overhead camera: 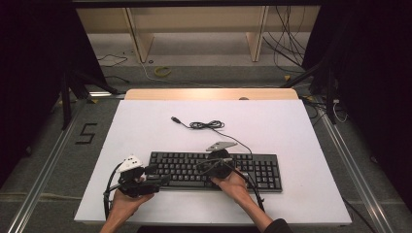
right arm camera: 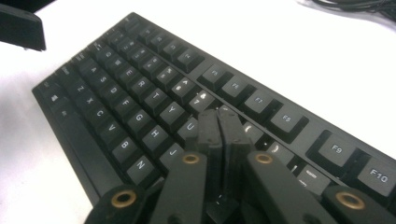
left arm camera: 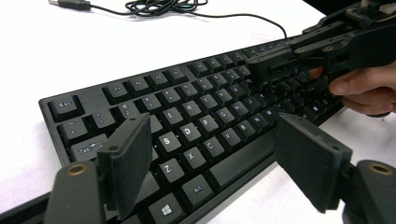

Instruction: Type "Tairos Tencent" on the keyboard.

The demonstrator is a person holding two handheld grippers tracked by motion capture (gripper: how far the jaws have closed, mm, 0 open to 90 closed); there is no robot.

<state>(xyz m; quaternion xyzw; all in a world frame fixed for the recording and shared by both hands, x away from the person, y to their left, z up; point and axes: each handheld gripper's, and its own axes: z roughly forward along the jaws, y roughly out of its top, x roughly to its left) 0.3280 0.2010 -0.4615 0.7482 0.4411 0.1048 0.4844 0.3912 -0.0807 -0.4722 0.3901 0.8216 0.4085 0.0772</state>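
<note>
Lying near the front middle of the white surface (overhead camera: pixel 291 126), the keyboard (overhead camera: pixel 252 167) is seen in the high view with the right hand-held gripper (overhead camera: pixel 204 166) over its middle. In the left gripper view, the left hand-held gripper (left arm camera: pixel 212 154) is held spread above its left keys. In the right gripper view, jaws pressed together rest on the keys; the keyboard is judged stiff, light, best grasped by an end edge.

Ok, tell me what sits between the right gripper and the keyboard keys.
Nothing visible. The right gripper, jaws shut together, has its tips right over the keyboard, in the key rows near I. The coiled cable lies farther back, clear of it.
</note>
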